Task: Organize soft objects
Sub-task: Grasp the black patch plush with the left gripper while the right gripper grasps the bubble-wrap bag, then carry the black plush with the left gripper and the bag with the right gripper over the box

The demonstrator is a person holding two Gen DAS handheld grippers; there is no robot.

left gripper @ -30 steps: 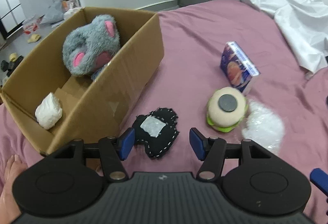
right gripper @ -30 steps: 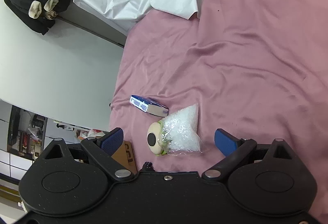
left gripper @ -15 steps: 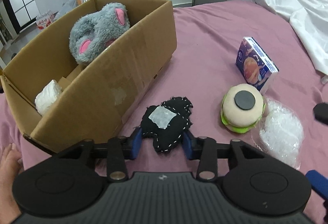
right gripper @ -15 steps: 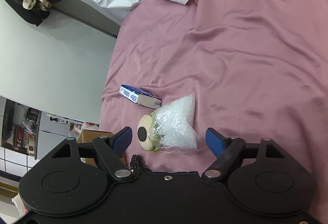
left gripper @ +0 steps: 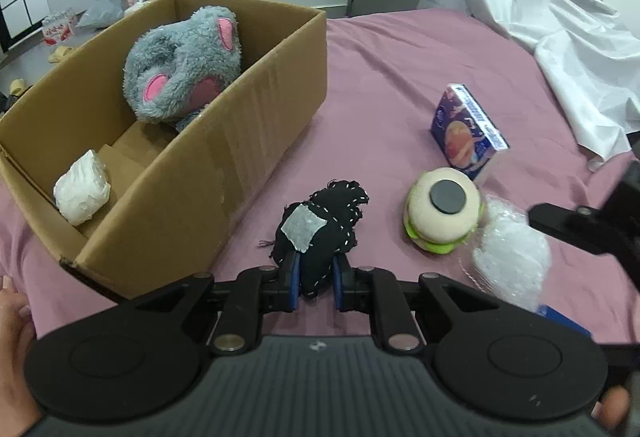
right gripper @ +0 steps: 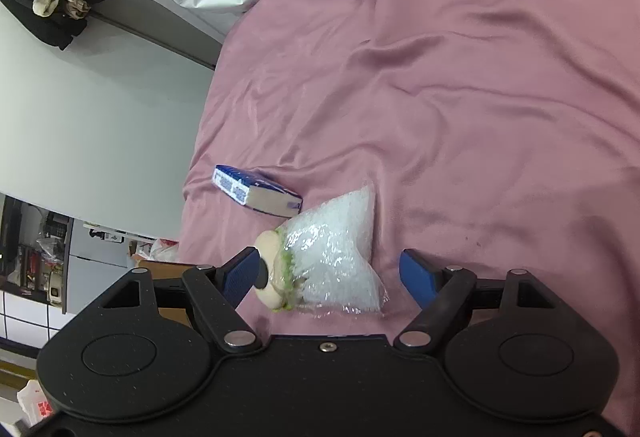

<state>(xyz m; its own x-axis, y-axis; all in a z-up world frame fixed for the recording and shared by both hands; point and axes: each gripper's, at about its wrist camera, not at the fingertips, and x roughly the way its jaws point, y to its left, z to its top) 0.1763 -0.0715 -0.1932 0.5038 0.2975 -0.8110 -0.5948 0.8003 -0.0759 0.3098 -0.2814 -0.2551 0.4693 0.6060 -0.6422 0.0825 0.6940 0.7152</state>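
Note:
My left gripper (left gripper: pixel 316 287) is shut on a black stitched fabric toy (left gripper: pixel 324 229) with a grey patch, lying on the pink bedsheet (left gripper: pixel 400 85). To its left stands an open cardboard box (left gripper: pixel 240 141) that holds a grey plush (left gripper: pixel 184 65) and a white bag (left gripper: pixel 82 193). A burger plush (left gripper: pixel 442 211) and a clear bag of white beads (left gripper: pixel 508 257) lie to the right. My right gripper (right gripper: pixel 332 275) is open, its fingers on either side of the bead bag (right gripper: pixel 340 253) and burger plush (right gripper: pixel 272 269).
A blue packet (left gripper: pixel 466 131) lies behind the burger plush; it also shows in the right wrist view (right gripper: pixel 256 191). A white sheet (left gripper: pixel 560 17) covers the bed's far right. The room floor with clutter (left gripper: pixel 60 25) lies beyond the box.
My left gripper has closed on the black fabric toy. My right gripper has moved down toward the bead bag and burger plush, still open.

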